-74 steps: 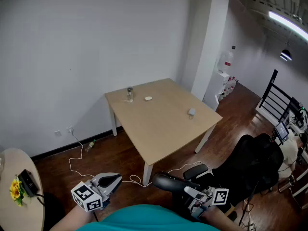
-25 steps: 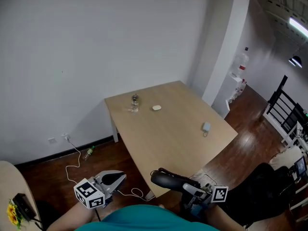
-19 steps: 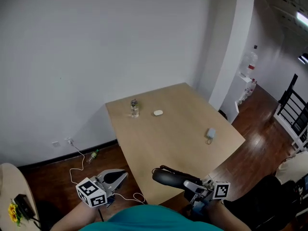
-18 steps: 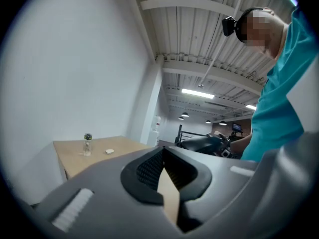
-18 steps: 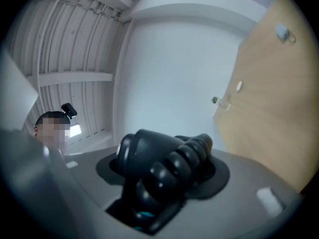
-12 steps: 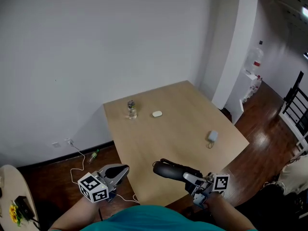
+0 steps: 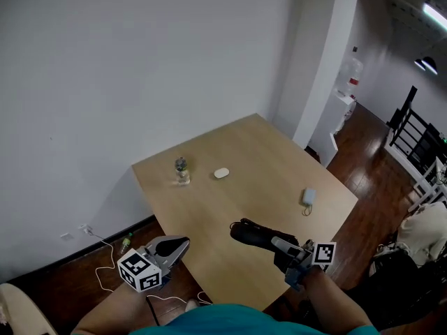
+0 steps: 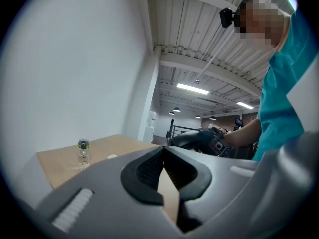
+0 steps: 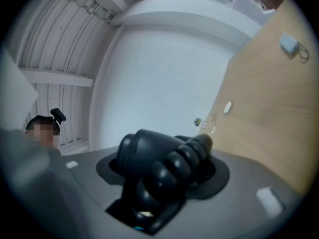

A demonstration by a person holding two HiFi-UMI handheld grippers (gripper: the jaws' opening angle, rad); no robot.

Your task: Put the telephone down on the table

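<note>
A white cable (image 7: 105,251) trails across the dark wooden floor (image 7: 84,271) below a bare white wall, with a small bottle (image 7: 126,242) lying beside it near the skirting. Next comes the left hand-held gripper (image 7: 179,243), held low off the near left corner of the table (image 7: 265,160), its marker cube toward the person. The left gripper view shows its jaws drawn together with nothing between them. On the far left part of the pale wooden table stands a small clear bottle with a dark cap (image 7: 181,171), and just to its right lies a small white oval object (image 7: 221,173), the two apart. Further right, the black telephone (image 7: 253,234) is clamped in the right hand-held gripper (image 7: 278,245). The right gripper view shows its jaws closed on the dark handset body and a ribbed dark part of it. In the head view the telephone hangs over the near part of the table; whether it touches the top cannot be told. A small grey device with a short cord (image 7: 309,197) rests near the table's right edge, well apart from the telephone. Beyond the table rise a white pillar (image 7: 318,61), then a water dispenser (image 7: 349,82), then a black railing (image 7: 412,135) at far right.
</note>
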